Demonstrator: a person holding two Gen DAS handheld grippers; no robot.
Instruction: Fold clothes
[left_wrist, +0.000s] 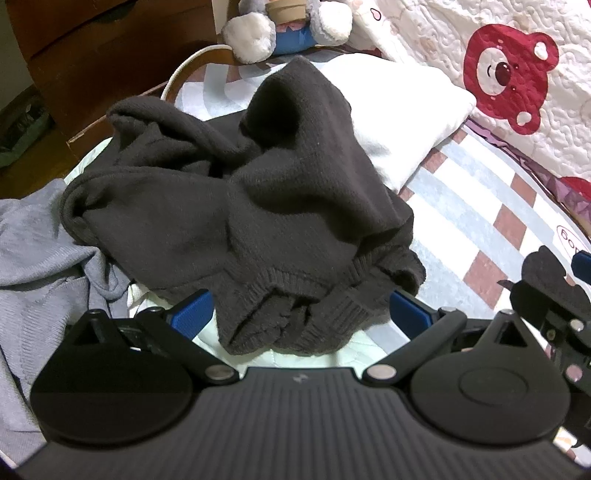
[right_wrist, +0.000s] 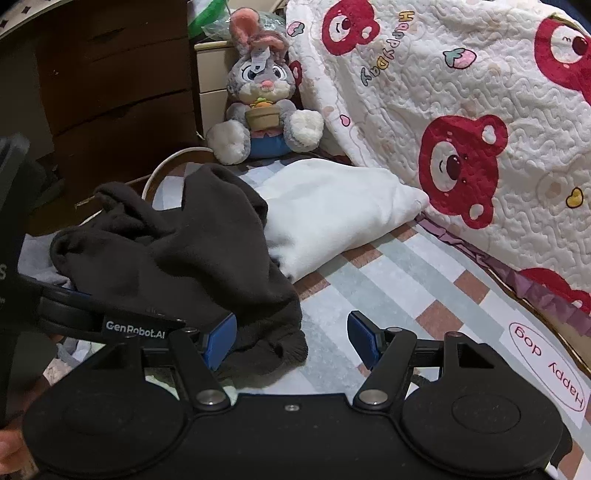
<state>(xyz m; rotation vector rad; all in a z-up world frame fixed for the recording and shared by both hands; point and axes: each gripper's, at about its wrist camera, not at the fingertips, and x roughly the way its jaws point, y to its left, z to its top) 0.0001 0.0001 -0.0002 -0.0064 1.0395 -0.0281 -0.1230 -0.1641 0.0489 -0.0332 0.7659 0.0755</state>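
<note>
A dark brown knit sweater lies crumpled on the bed, its ribbed hem toward me. My left gripper is open, its blue pads on either side of the hem, which lies between them. In the right wrist view the sweater lies at the left. My right gripper is open, with the sweater's hem corner just inside its left pad. The left gripper's body shows at the left of that view.
A grey garment lies at the left. A folded white garment lies behind the sweater. A plush rabbit sits at the back, by wooden drawers. A bear-print quilt rises at the right. The checked bedsheet shows in front.
</note>
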